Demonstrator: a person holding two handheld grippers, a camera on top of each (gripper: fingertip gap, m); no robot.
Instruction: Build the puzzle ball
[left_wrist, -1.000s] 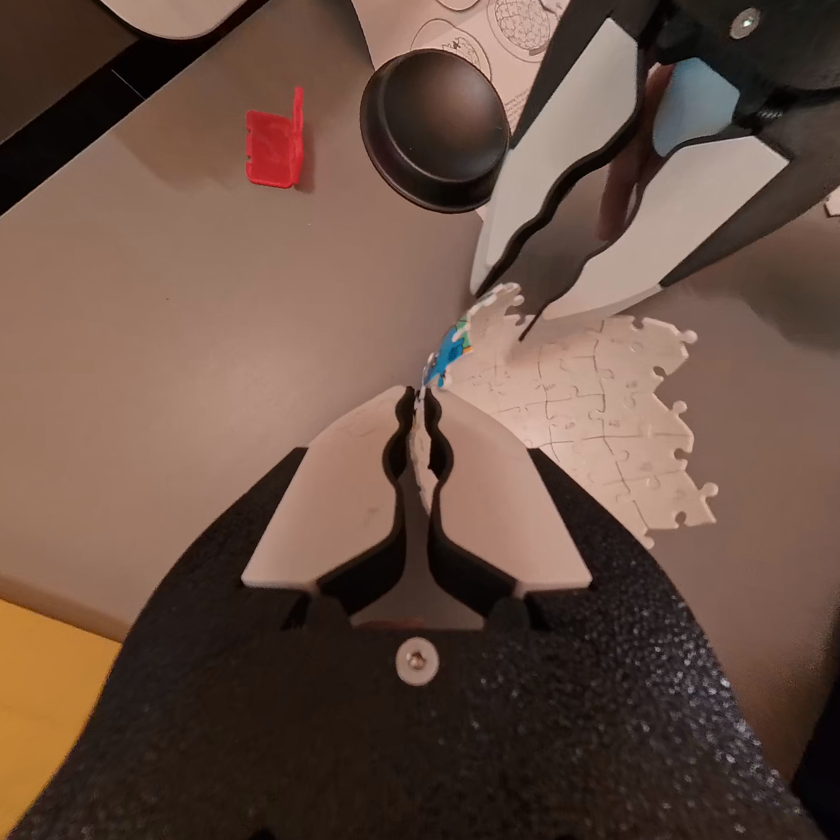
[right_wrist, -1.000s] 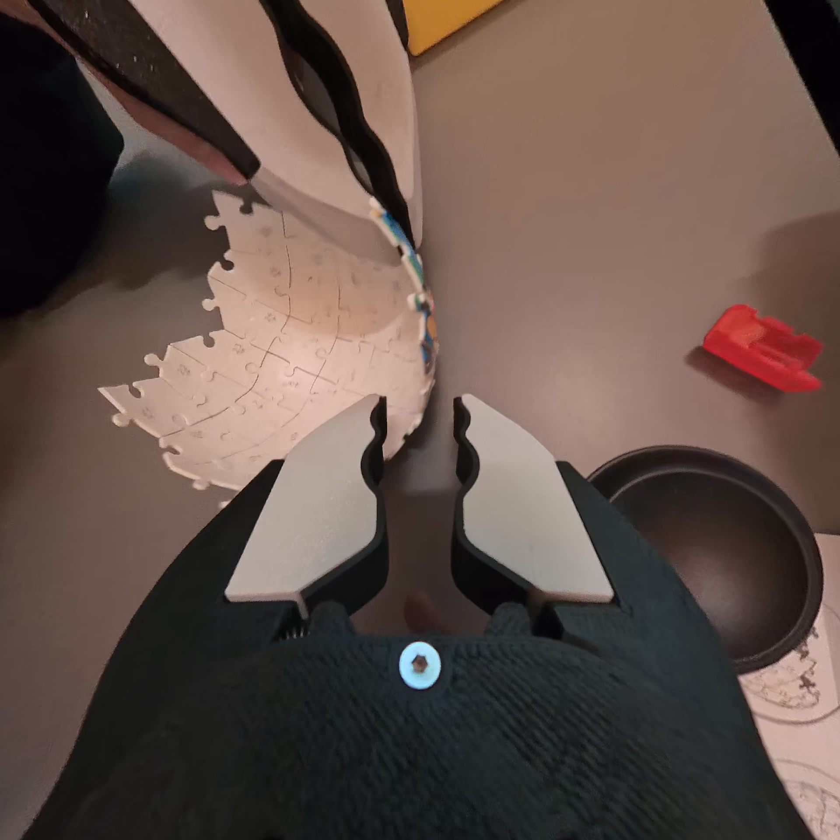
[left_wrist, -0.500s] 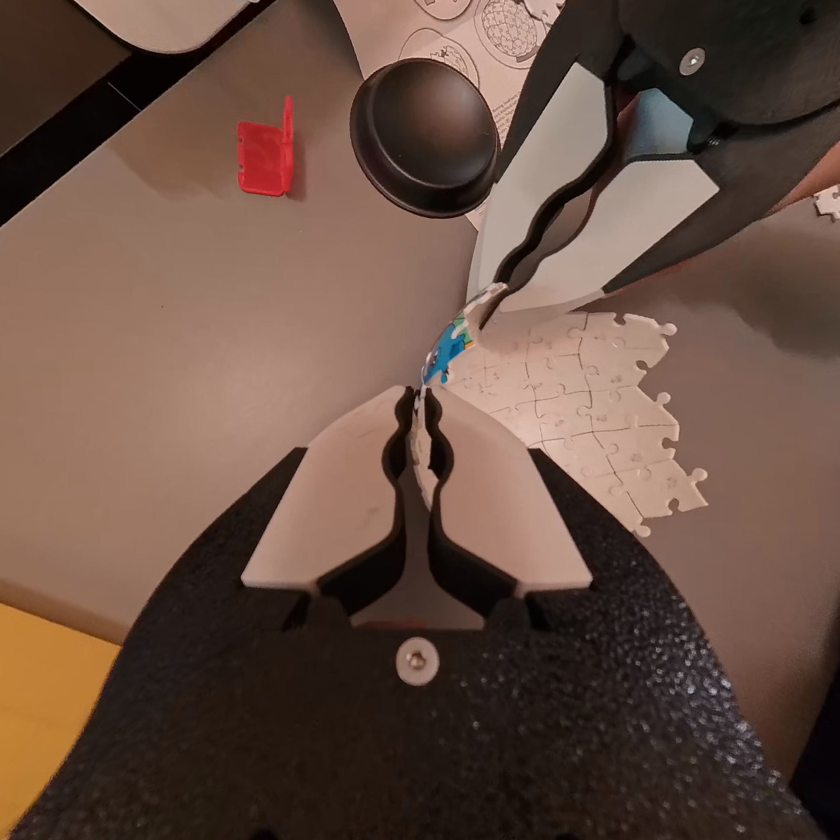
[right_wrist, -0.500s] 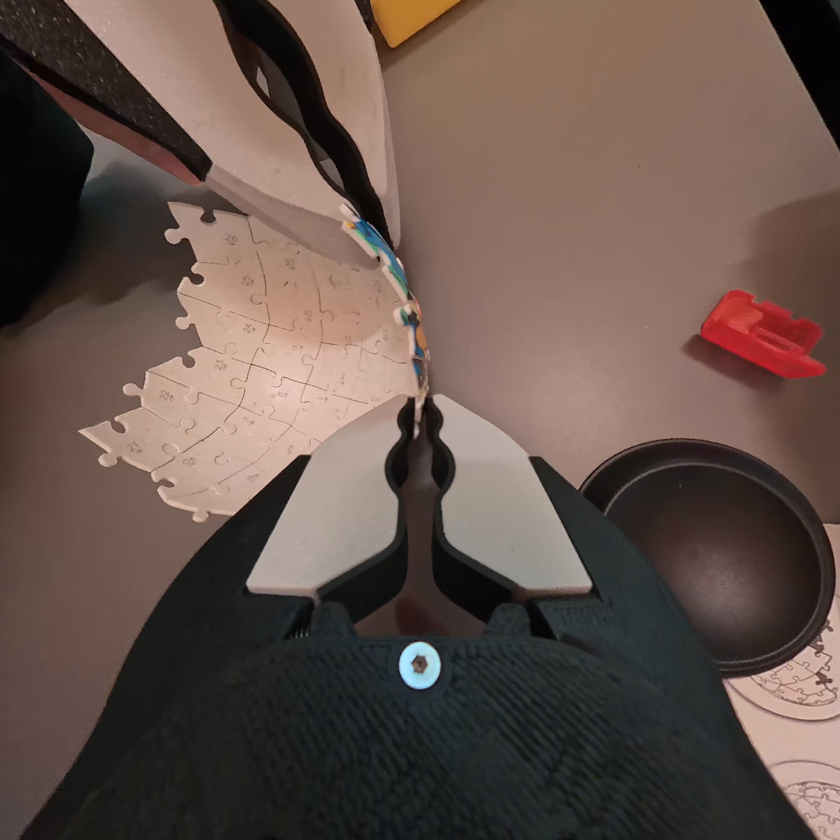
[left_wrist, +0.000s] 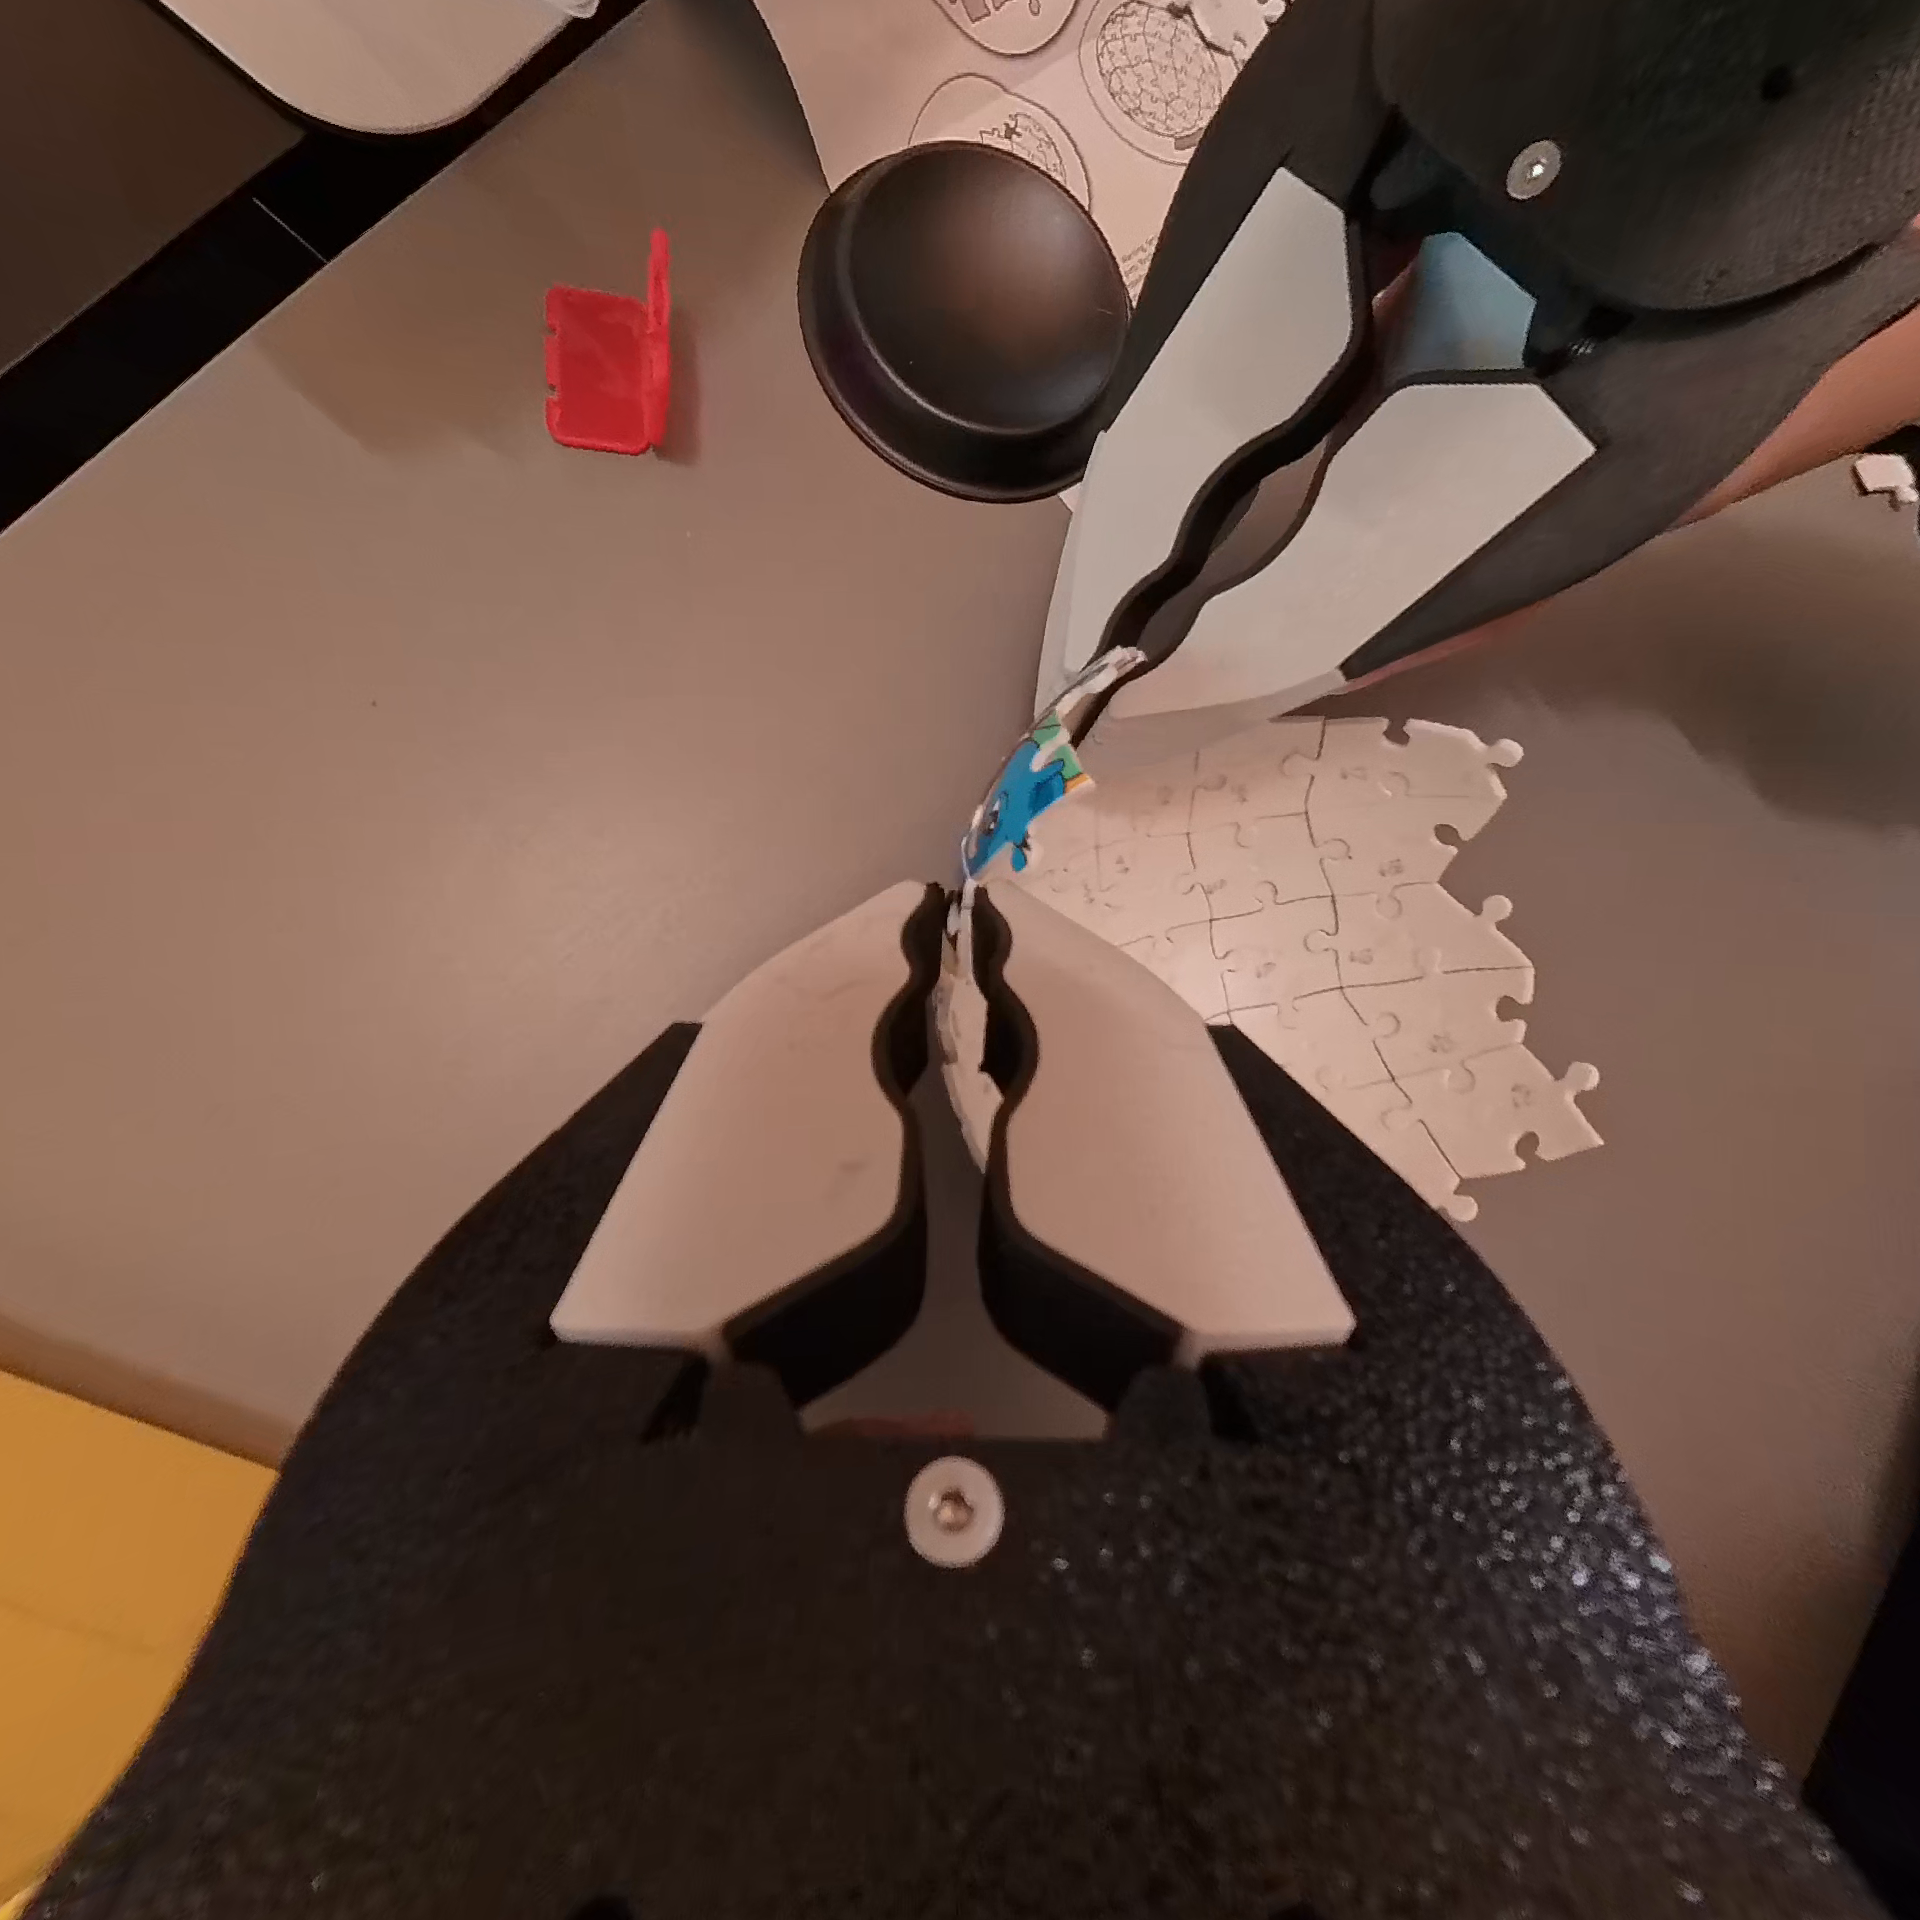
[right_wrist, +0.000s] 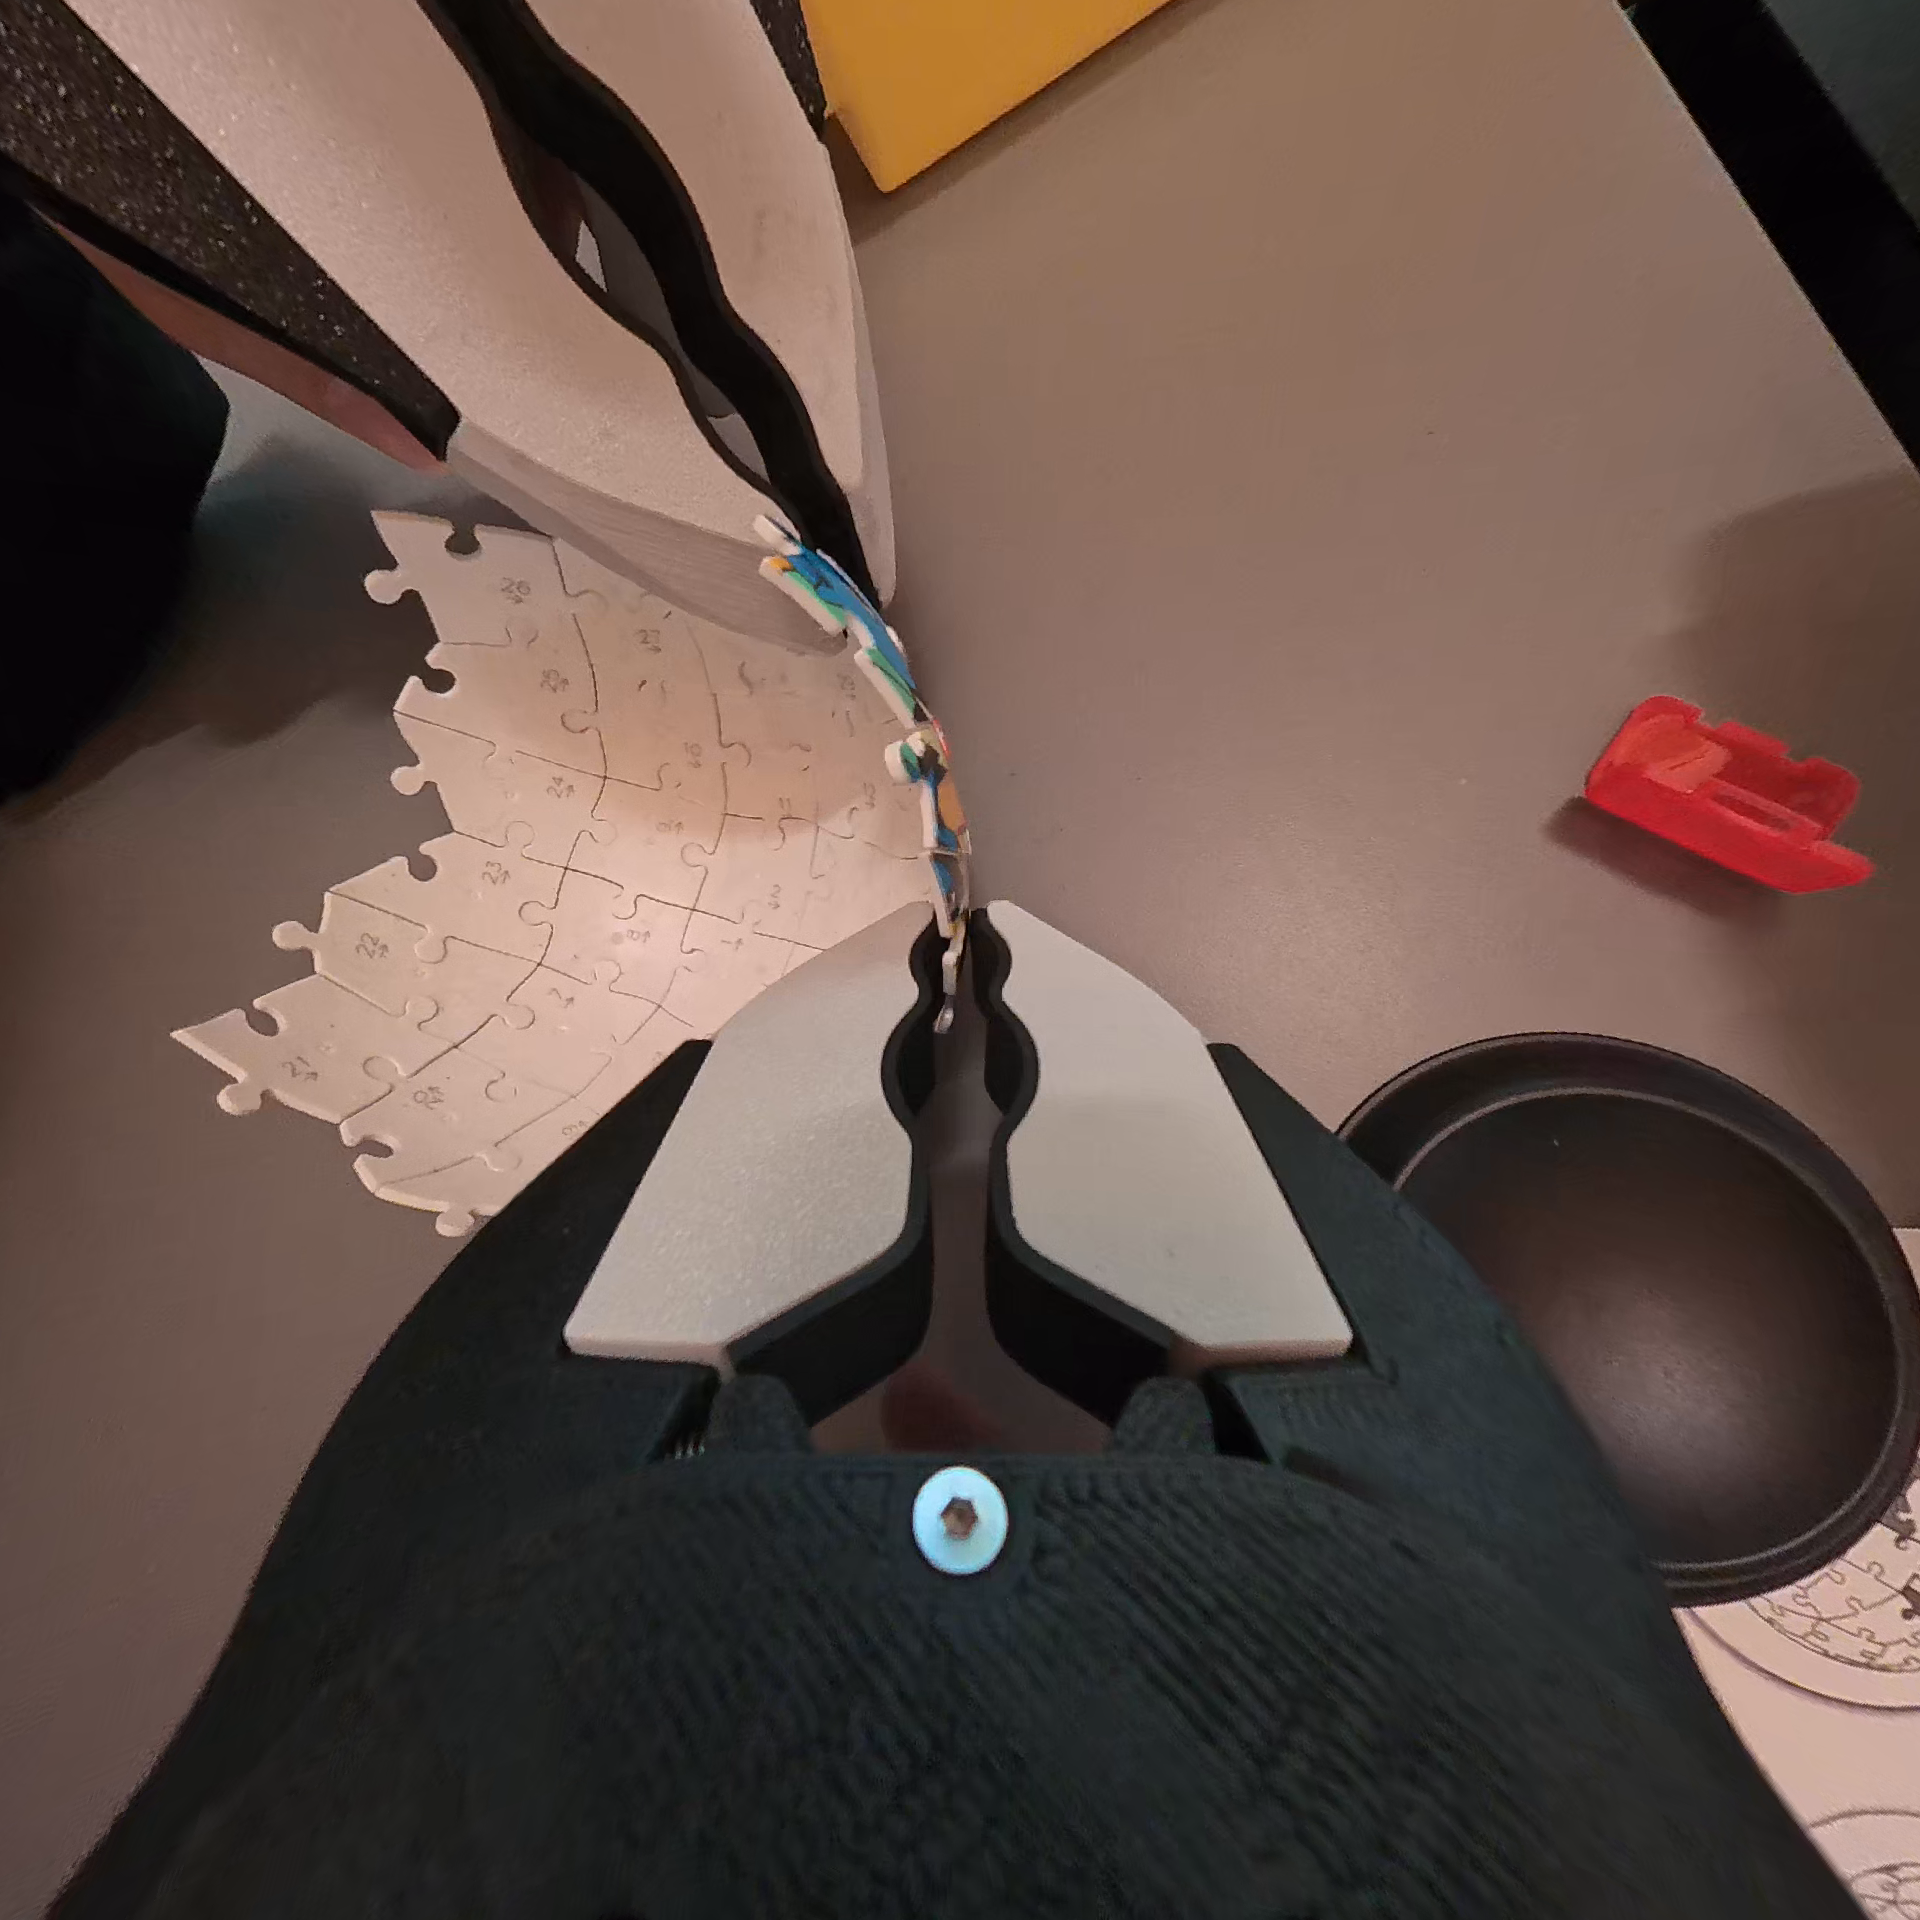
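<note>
Right hand-held gripper (right_wrist: 958, 925) has clamped shut on the curved puzzle shell (right_wrist: 582, 831) rim. Left hand-held gripper (left_wrist: 961, 914) pinches the opposite rim. Bare tabletop (right_wrist: 1299, 623) lies beside it.

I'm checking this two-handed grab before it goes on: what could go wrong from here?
Both the left gripper and the right gripper pinch only the thin rim of the curved puzzle section, so pulling apart or twisting could pop its interlocked joints. The unsupported far edge may sag and shed pieces. The black bowl sits close by and could get bumped.
</note>
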